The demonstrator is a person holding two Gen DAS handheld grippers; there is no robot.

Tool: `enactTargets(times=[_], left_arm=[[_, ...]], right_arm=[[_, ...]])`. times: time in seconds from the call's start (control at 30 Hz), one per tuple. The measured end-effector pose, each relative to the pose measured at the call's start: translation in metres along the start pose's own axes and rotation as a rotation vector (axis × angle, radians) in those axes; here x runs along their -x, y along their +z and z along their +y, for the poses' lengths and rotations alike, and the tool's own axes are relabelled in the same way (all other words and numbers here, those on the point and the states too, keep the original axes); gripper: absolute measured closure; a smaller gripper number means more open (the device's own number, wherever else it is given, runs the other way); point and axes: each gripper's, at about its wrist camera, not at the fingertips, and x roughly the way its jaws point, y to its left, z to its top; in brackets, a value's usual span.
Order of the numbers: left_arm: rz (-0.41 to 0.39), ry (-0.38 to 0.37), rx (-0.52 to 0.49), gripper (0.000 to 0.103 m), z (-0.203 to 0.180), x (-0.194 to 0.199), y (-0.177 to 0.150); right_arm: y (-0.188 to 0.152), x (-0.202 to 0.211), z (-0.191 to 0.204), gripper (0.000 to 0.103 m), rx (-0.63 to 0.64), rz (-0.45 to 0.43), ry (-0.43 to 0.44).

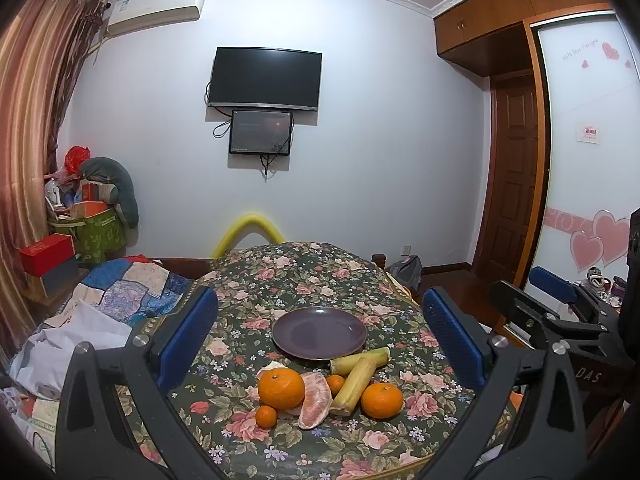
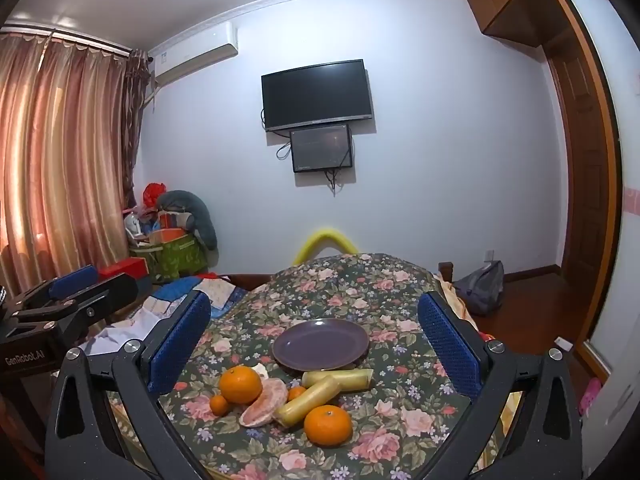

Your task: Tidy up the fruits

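An empty purple plate (image 1: 319, 333) (image 2: 320, 344) sits on the floral cloth. In front of it lie two large oranges (image 1: 281, 388) (image 1: 381, 400), two small oranges (image 1: 266, 416) (image 1: 335, 384), a peeled pomelo segment (image 1: 316, 400) (image 2: 265, 402) and two yellow-green cane pieces (image 1: 356, 385) (image 2: 310, 400). My left gripper (image 1: 320, 344) is open and empty, above and short of the fruit. My right gripper (image 2: 316, 348) is open and empty, likewise held back from the fruit. The right gripper also shows at the right of the left wrist view (image 1: 560, 304).
The floral-covered table (image 1: 304, 272) has a yellow foam tube (image 1: 248, 232) behind its far edge. A bed with patchwork quilt (image 1: 120, 292) lies left, with boxes and a green bag (image 1: 92, 232). A grey bag (image 2: 480, 288) sits on the wood floor at right.
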Motion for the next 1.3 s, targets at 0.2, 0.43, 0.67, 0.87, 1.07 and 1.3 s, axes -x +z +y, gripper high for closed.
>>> enactTargets(times=[0.2,0.43,0.67,0.87,1.07,1.3], left_arm=[[0.007,0.003,-0.002,0.000,-0.001,-0.002,0.000],[0.008,0.007,0.007,0.000,0.002,-0.006,-0.001],[0.010,0.007,0.010,0.000,0.003,-0.006,-0.001],[0.017,0.001,0.014,0.000,0.004,-0.010,-0.002],[0.025,-0.002,0.020,0.000,0.006,-0.014,-0.004],[0.028,-0.003,0.020,0.000,0.007,-0.017,-0.004]], right_arm=[[-0.003,-0.002,-0.001,0.000,-0.003,0.001,0.000],[-0.004,-0.002,0.000,0.000,0.001,0.006,-0.003],[-0.004,-0.003,-0.001,0.000,0.001,0.007,-0.001],[-0.004,-0.003,0.000,0.000,0.000,0.008,0.000],[-0.006,-0.003,0.000,0.000,0.000,0.008,0.000],[-0.006,-0.006,-0.002,0.000,-0.004,0.015,0.002]])
